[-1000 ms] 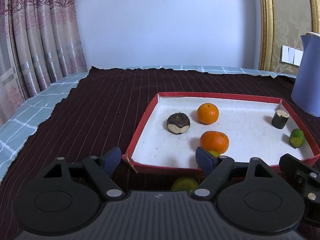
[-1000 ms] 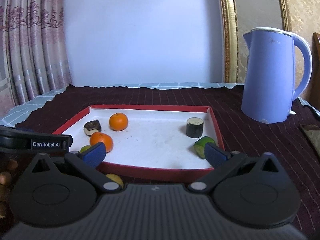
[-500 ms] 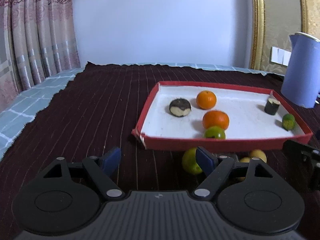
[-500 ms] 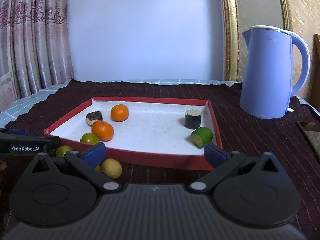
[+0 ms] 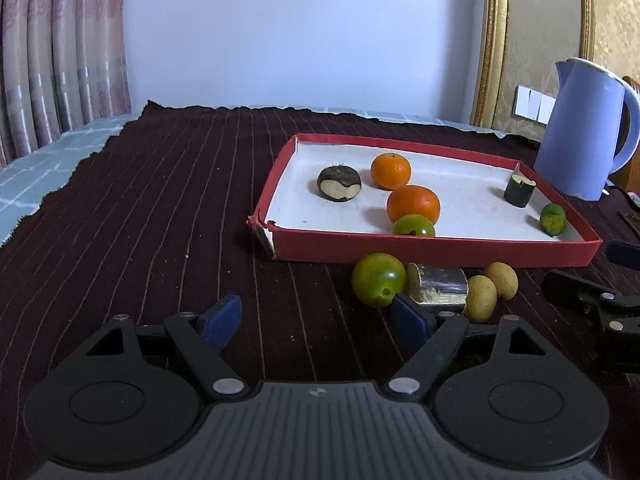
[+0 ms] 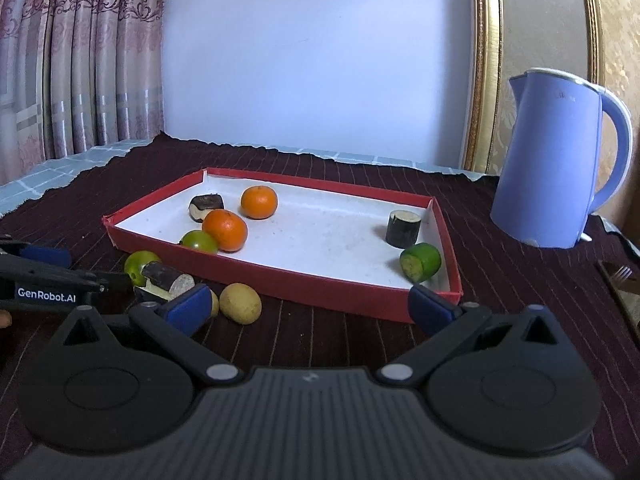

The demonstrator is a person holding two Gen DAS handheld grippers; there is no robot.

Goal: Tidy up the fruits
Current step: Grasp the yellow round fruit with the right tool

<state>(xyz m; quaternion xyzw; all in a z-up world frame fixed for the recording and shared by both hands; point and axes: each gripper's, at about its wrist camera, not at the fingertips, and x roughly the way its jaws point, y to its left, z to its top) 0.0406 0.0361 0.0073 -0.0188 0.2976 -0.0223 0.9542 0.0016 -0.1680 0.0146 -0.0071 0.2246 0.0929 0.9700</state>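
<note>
A red tray with a white floor holds two oranges, a green fruit, a dark peeled bulb, a dark cut stub and a small lime. On the cloth before its near rim lie a green fruit, a cut dark-skinned piece and two yellowish fruits. My left gripper hovers open just short of them, nothing between its fingers. My right gripper is open and empty before the tray's near rim, with a yellowish fruit by its left finger.
A blue kettle stands right of the tray. A dark striped cloth covers the table, with teal checked cloth at its far and left edges. Curtains hang at the left. A fork lies at the far right.
Both grippers have drawn back from the tray and dipped lower, so the loose fruits in front of the rim came into view. Both sets of jaws stayed open.
</note>
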